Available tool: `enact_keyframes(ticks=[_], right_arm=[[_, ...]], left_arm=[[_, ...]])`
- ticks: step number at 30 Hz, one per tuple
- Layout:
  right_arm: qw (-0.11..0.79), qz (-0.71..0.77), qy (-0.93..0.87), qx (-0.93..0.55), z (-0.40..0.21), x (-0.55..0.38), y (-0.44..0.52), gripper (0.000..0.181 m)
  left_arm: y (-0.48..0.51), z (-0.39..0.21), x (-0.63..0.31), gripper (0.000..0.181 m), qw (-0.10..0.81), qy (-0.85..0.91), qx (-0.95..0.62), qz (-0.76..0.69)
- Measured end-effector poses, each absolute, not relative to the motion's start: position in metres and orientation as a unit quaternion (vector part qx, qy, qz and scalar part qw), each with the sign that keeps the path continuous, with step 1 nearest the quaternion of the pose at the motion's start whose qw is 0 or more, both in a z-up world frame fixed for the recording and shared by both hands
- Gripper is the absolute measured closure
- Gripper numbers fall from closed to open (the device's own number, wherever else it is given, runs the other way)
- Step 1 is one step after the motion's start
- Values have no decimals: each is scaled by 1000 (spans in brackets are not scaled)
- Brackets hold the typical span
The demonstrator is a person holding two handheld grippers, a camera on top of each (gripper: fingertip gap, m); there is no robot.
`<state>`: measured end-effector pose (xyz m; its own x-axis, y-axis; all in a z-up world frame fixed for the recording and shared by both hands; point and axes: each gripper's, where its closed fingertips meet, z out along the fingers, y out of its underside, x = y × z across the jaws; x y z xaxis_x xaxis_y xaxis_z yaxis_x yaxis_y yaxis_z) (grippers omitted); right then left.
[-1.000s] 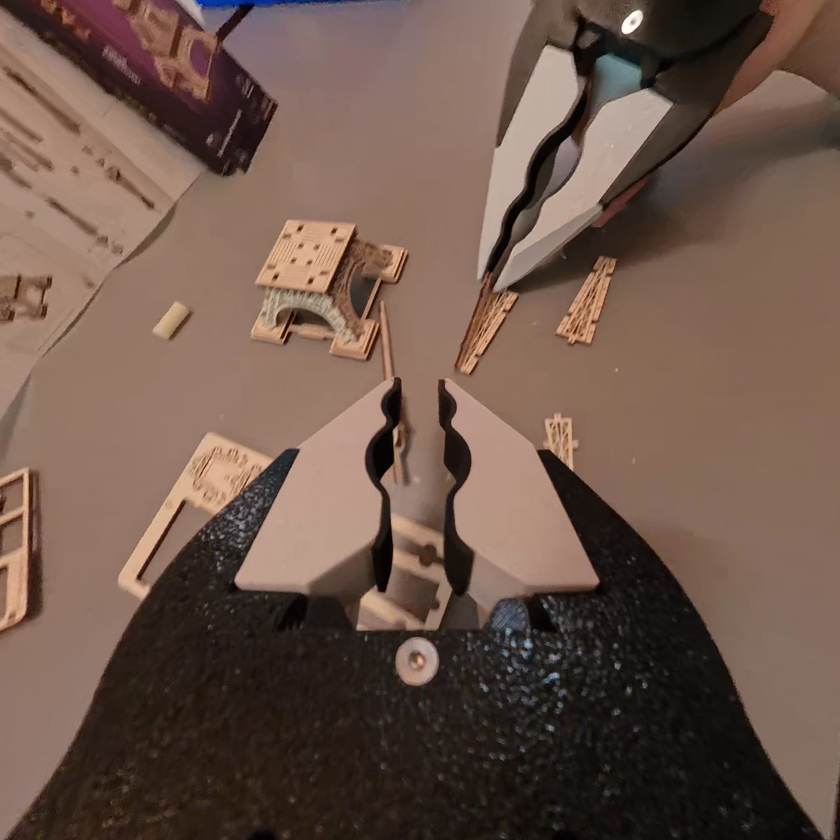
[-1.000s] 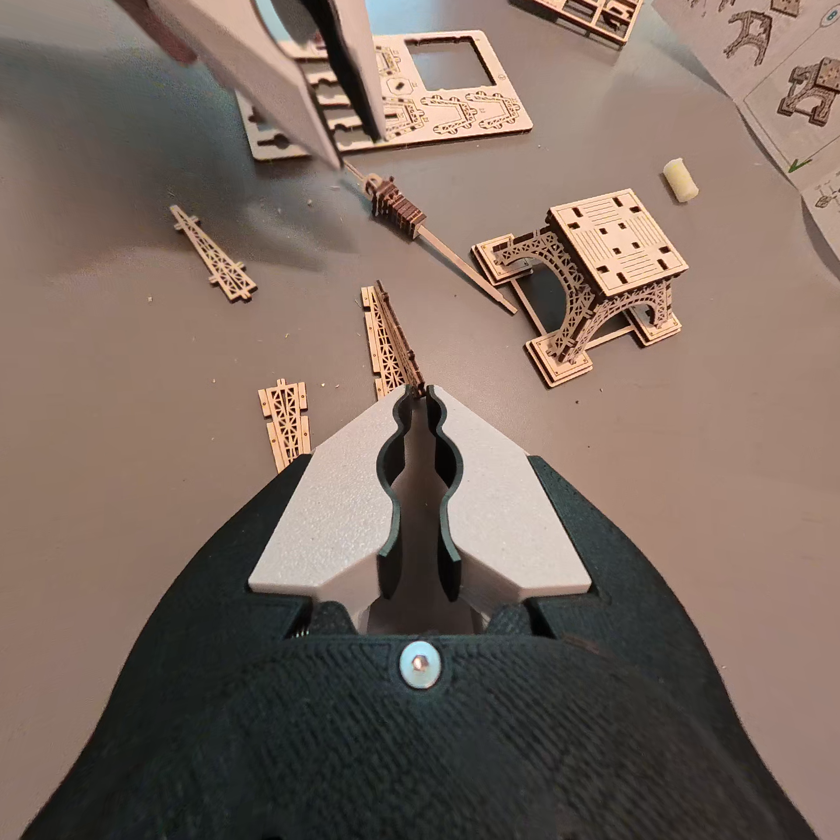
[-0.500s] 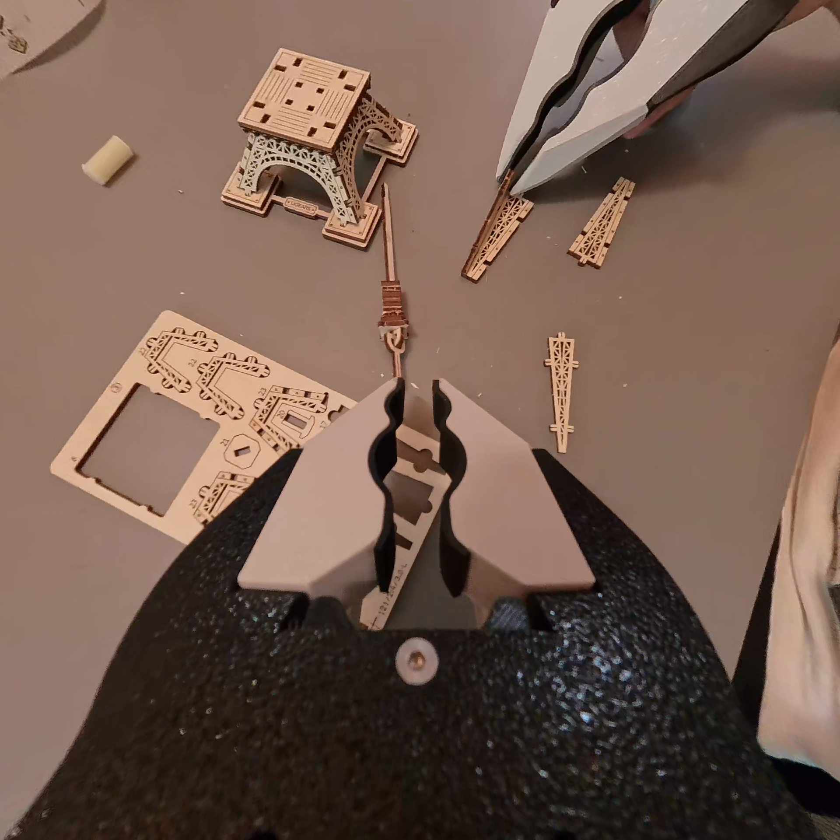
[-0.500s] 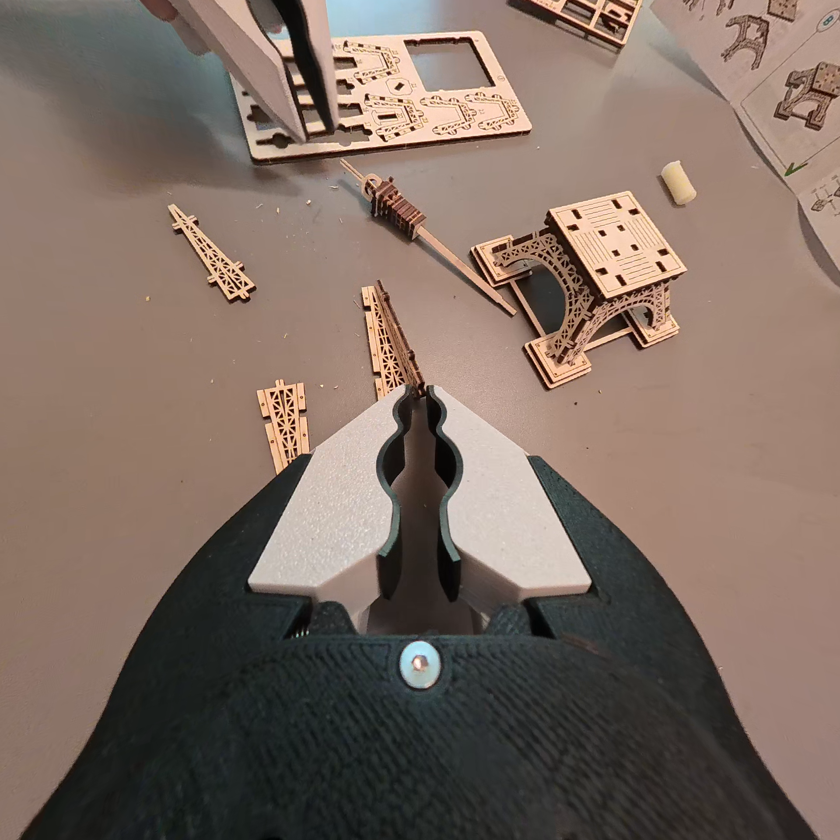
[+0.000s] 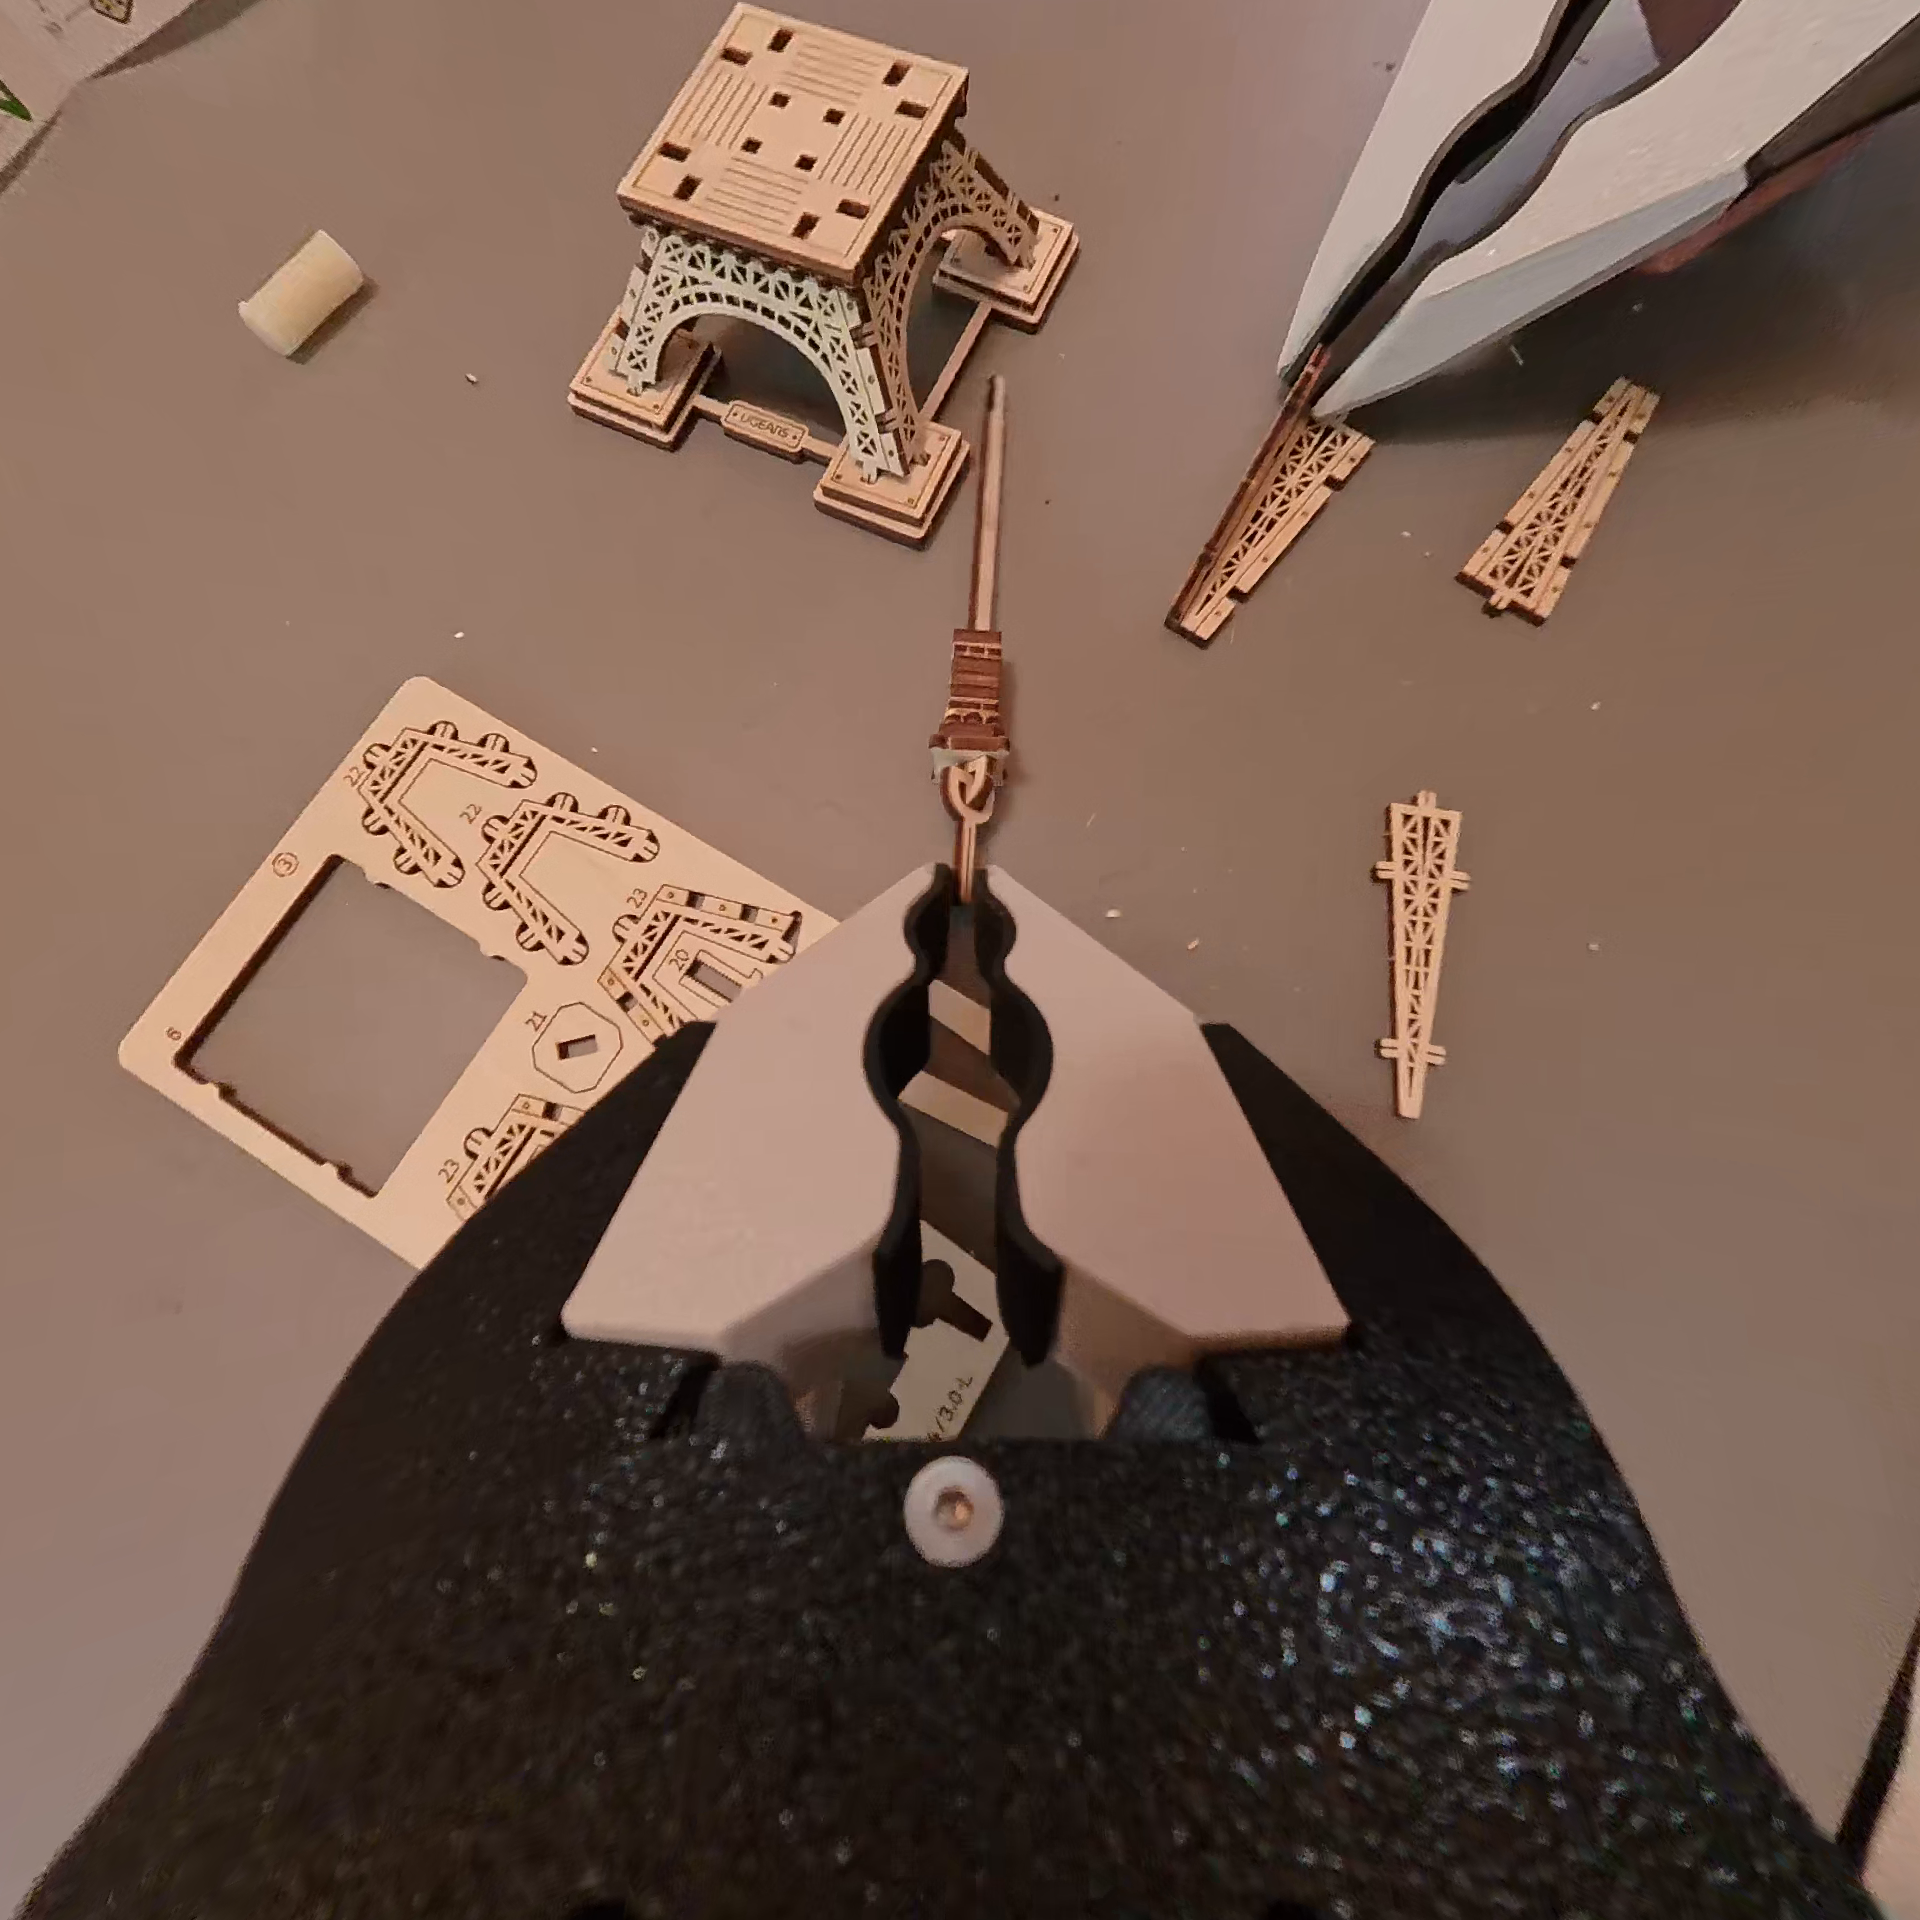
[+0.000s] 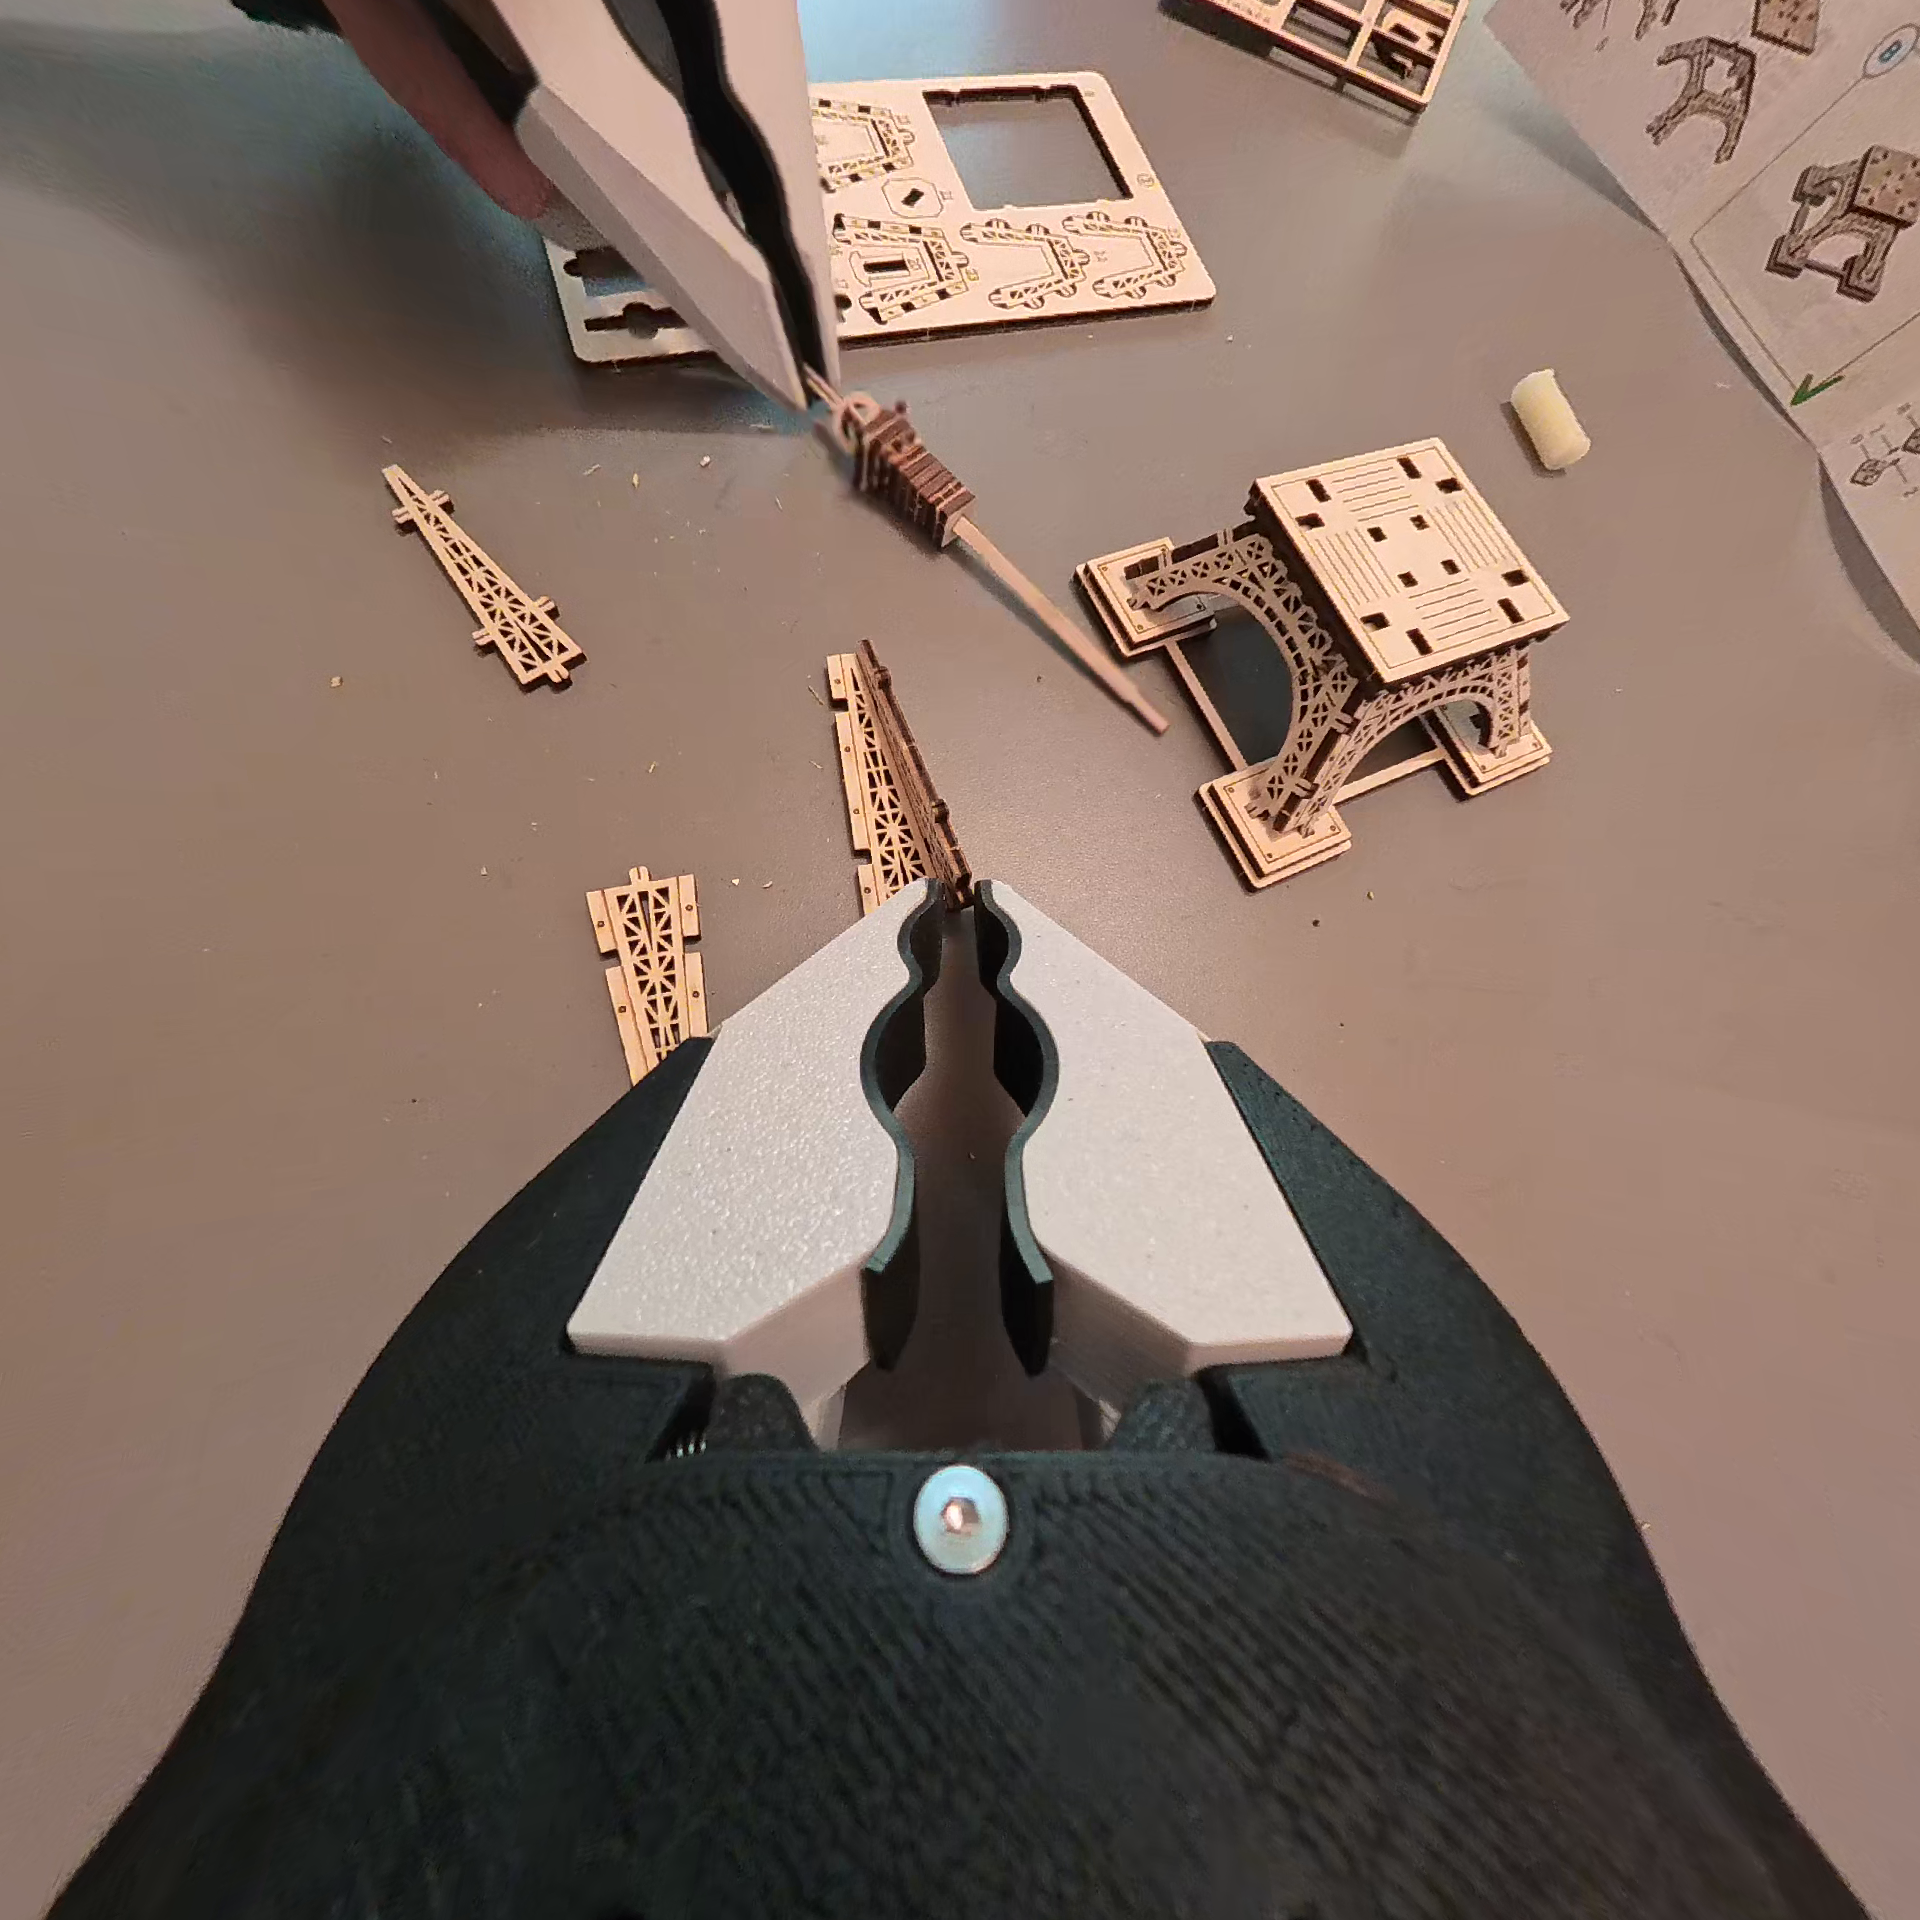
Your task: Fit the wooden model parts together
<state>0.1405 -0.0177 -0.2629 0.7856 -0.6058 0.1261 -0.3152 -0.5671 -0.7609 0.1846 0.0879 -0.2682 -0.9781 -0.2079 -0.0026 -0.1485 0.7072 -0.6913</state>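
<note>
Right gripper (image 6: 961, 896) fingers pinching a lattice panel (image 6: 896, 781) (standing on edge), tower base (image 6: 1351, 665) nearby

A hobby or craft workspace: a plain grey bench (image 6: 312, 935) strewn with laser-cut wooden kit sheets (image 6: 1039, 270), loose lattice pieces (image 6: 483, 582), wood crumbs and a printed instruction sheet (image 6: 1787, 156).

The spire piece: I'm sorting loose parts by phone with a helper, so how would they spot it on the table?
Start at the arched tower base, the only standing model on the grey table. A thin stick points away from its foot to the spire piece. Unlike the flat pale lattice strips nearby, it carries a dark stacked block and a small loop, at the left gripper.
</note>
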Motion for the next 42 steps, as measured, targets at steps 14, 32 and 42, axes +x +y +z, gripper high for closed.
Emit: enact_keyframes(ticks=[14,32,42], right_arm=[[386,-178,265,-865,-263,140,-18,178],[410,-181,212,-869,-253,137,-12,160],[394,-193,212,-873,-259,143,-8,176]], left_arm=[[122,-241,155,180,-93,918,16,-386],[79,-260,165,179,-217,921,66,-317],[65,-266,171,157,-163,930,57,-324]])
